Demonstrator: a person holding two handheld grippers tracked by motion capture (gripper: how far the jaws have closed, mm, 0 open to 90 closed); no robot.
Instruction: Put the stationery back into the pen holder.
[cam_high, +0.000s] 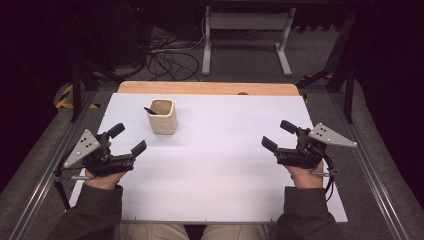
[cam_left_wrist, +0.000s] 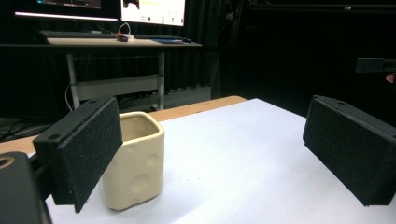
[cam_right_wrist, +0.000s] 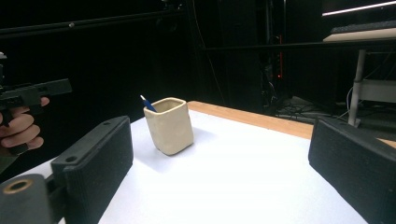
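Cream cup (cam_high: 163, 116) upright on the table (cam_high: 220, 165), far left of centre, pen (cam_high: 150, 110) inside.

I see a squarish cup with shallow dimples in its sides, mouth up. The pen's blue tip leans out over the rim toward my left; its lower part is hidden in the cup. My left gripper (cam_high: 127, 139) sits near the cup, my right gripper (cam_high: 278, 134) well apart from it. Both have jaws wide open, holding nothing.

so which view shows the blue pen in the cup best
The right gripper view: the blue pen tip juts clear above the cup rim. The high view shows it small; in the left gripper view I cannot make it out.
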